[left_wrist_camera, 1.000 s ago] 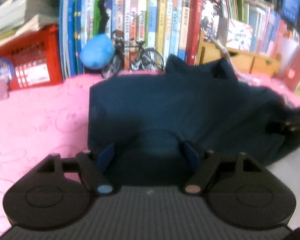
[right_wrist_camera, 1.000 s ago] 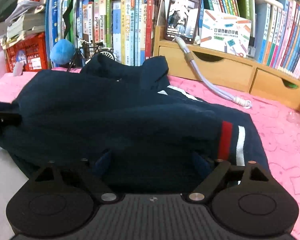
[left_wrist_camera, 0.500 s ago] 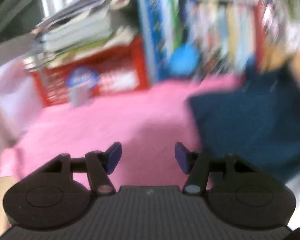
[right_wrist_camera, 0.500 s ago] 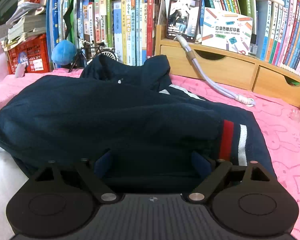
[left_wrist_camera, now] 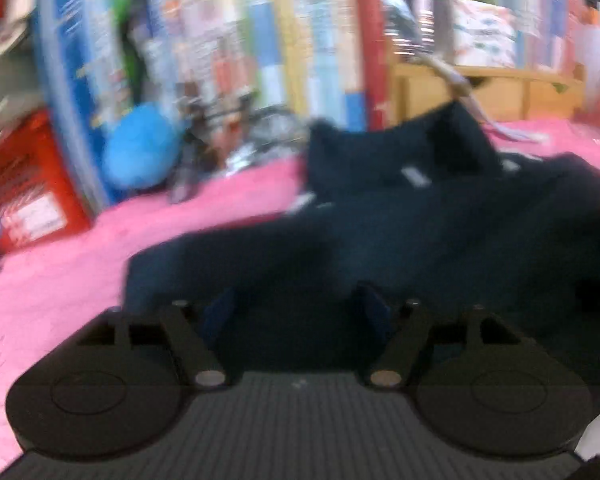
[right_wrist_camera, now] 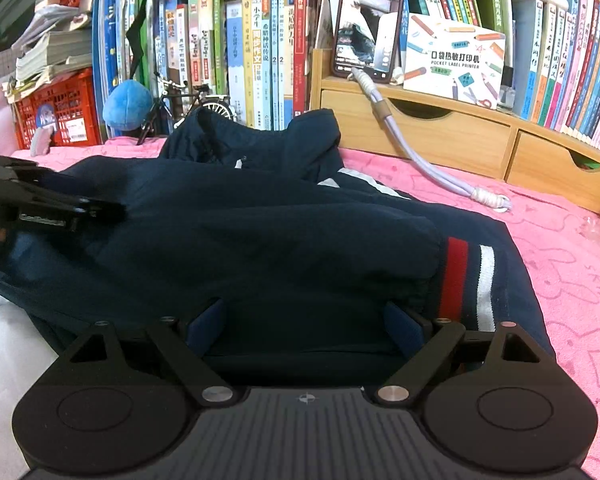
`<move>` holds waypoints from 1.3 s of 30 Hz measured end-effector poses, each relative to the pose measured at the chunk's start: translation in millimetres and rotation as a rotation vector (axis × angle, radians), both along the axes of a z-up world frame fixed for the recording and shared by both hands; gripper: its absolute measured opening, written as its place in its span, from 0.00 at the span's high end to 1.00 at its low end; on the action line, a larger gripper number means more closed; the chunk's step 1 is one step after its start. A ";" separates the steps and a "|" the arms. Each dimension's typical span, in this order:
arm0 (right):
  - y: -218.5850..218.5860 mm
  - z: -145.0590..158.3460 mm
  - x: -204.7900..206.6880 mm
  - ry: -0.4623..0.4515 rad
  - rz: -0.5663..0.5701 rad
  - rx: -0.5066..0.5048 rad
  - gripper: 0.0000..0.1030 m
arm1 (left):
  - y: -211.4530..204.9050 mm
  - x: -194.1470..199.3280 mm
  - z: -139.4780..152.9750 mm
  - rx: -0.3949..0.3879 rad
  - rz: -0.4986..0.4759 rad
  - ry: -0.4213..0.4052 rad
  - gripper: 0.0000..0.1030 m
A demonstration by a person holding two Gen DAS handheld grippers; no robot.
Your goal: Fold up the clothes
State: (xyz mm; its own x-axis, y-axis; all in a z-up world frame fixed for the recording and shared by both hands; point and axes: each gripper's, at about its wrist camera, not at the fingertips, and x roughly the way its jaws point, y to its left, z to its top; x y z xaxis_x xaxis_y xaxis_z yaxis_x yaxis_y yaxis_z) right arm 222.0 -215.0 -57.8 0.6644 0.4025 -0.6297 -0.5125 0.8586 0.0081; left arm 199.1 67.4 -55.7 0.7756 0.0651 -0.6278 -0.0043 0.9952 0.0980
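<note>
A navy jacket (right_wrist_camera: pixel 260 240) with a red and white striped cuff (right_wrist_camera: pixel 466 280) lies folded on the pink cover (right_wrist_camera: pixel 572 272). My right gripper (right_wrist_camera: pixel 305 326) is open at the jacket's near hem, and dark cloth fills the gap without the pads pressing it. The left wrist view is blurred. There, my left gripper (left_wrist_camera: pixel 297 312) hangs over the near left part of the jacket (left_wrist_camera: pixel 380 248); its jaws are opening, with cloth showing between the pads but not pinched. The right wrist view shows the left gripper (right_wrist_camera: pixel 96 210) over the jacket's left edge.
Behind the jacket stand a row of books (right_wrist_camera: pixel 252 52), a model bicycle (right_wrist_camera: pixel 188 104), a blue plush (right_wrist_camera: pixel 126 106) and a red crate (right_wrist_camera: pixel 60 116). On the right a wooden drawer unit (right_wrist_camera: pixel 452 136) carries a phone (right_wrist_camera: pixel 368 24) with a cable (right_wrist_camera: pixel 432 168). White bedding (right_wrist_camera: pixel 8 344) lies near left.
The left gripper swung out left over the bare pink cover, narrowing its jaws, then came back over the jacket's left part with the jaws wider. The right gripper stayed still.
</note>
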 end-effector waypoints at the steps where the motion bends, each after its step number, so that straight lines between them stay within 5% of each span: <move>1: 0.0 -0.1 0.4 0.002 0.000 0.002 0.16 | 13.3 -4.3 -0.9 -0.019 0.019 0.003 0.27; 2: 0.0 -0.1 0.5 0.004 0.002 0.003 0.16 | 26.1 -9.3 -1.3 -0.037 0.033 0.005 0.16; 5: 0.6 -0.1 0.4 0.006 0.016 0.004 0.16 | 49.7 -18.8 -4.2 -0.135 0.044 0.029 0.13; 15: 2.6 0.1 -1.3 0.010 0.025 0.007 0.16 | 58.5 -10.8 -13.0 -0.168 0.043 0.009 0.03; 20: 3.0 0.2 -1.1 0.011 0.026 0.007 0.16 | 58.3 -16.1 -6.3 -0.182 0.050 -0.006 0.06; 25: 1.1 -0.2 0.2 0.012 0.015 0.004 0.15 | 82.2 -38.0 12.9 -0.360 0.113 -0.099 0.17; 27: 1.3 -0.3 0.4 0.009 0.003 -0.001 0.15 | 80.0 -45.7 16.6 -0.301 0.112 -0.109 0.17; 31: 1.6 -0.7 0.0 0.006 -0.010 -0.007 0.15 | 61.9 -42.9 0.3 -0.027 0.117 -0.031 0.11; 33: 1.9 -0.9 -0.5 0.006 -0.011 -0.007 0.15 | 65.2 -42.4 -2.9 -0.002 0.158 -0.036 0.10; 35: 2.2 -1.2 -0.4 0.007 -0.011 -0.007 0.14 | 67.8 -42.7 0.0 0.047 0.224 -0.024 0.24; 39: 2.3 -1.5 0.2 0.007 -0.013 -0.015 0.14 | 72.0 -72.1 20.1 -0.057 0.180 -0.086 0.29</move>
State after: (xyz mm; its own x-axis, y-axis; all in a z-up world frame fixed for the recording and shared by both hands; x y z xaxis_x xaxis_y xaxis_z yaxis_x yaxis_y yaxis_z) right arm 222.2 -212.8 -59.2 0.6649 0.3846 -0.6403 -0.5015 0.8652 -0.0011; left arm 127.0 139.4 -35.6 0.8054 0.1738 -0.5667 -0.1882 0.9816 0.0336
